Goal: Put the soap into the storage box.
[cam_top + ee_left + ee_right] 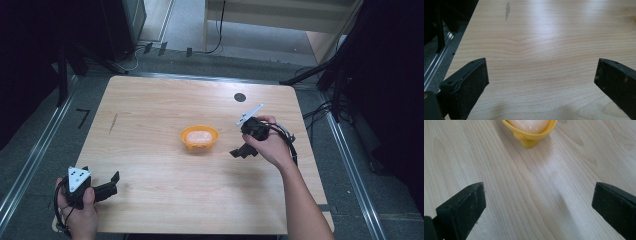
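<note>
Right tongs (239, 151) wide open, holding nothing, near the yellow bowl (199, 137). Left tongs (111, 185) wide open too, empty, low on the worktop (150, 105).

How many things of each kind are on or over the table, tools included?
Yellow bowl: 1
Pale pink object in the bowl: 1
Tools: 2, the left tool and the right tool, both open
Black round mark on the table: 1
Total: 5
</note>
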Action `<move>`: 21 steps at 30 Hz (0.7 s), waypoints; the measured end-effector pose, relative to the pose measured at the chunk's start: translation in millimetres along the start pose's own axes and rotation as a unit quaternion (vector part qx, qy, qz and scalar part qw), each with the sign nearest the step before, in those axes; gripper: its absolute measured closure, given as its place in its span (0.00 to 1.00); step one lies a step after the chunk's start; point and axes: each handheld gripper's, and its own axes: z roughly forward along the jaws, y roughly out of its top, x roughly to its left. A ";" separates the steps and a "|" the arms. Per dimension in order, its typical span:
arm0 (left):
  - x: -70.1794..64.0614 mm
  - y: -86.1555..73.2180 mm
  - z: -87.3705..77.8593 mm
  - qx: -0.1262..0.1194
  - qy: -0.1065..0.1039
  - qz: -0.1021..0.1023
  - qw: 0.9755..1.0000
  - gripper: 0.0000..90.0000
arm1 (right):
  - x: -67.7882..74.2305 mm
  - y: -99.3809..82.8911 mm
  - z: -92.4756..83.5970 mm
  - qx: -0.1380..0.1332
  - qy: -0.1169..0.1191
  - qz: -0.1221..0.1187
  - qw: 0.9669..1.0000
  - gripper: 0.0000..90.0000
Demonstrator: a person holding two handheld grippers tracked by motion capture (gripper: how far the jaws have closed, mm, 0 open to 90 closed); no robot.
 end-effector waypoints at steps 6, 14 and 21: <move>0.0 0.0 -0.2 0.000 0.000 0.001 1.000 0.00 | 1.1 -19.0 -2.6 -0.014 -0.009 0.027 0.999 0.00; -0.4 0.0 -0.1 0.000 0.000 0.003 1.000 0.00 | 4.6 -48.9 -2.8 -0.021 -0.021 0.050 0.998 0.00; -0.9 -0.1 0.0 0.000 0.001 0.004 1.000 0.00 | 5.9 -75.2 -10.8 -0.043 -0.034 0.074 0.996 0.00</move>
